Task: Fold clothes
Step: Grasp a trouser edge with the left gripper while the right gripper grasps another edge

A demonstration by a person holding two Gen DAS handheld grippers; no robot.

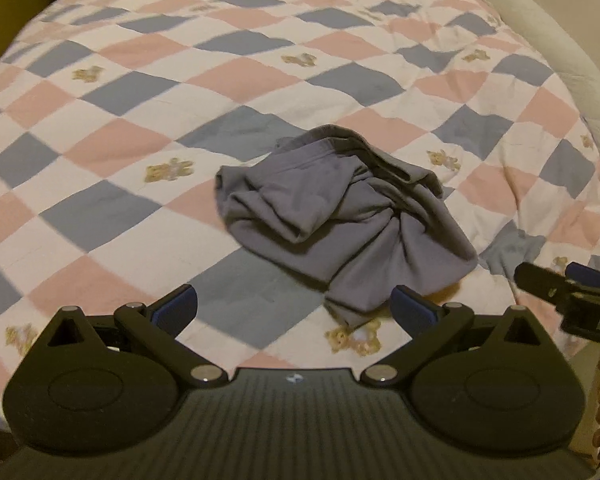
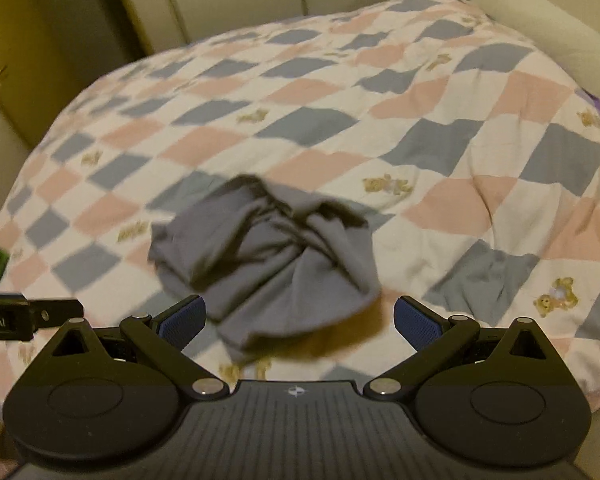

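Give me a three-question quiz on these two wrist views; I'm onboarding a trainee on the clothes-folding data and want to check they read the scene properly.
1. True or false: the grey garment already lies folded flat on the checked quilt.
2. How do the jaws of the left gripper and the right gripper stand? A) both open, holding nothing B) both shut on cloth C) one open, one shut
3. Fill in: the quilt's small printed figures are teddy ____.

Key: 1 false, it is crumpled in a heap. 2 A. 3 bears.
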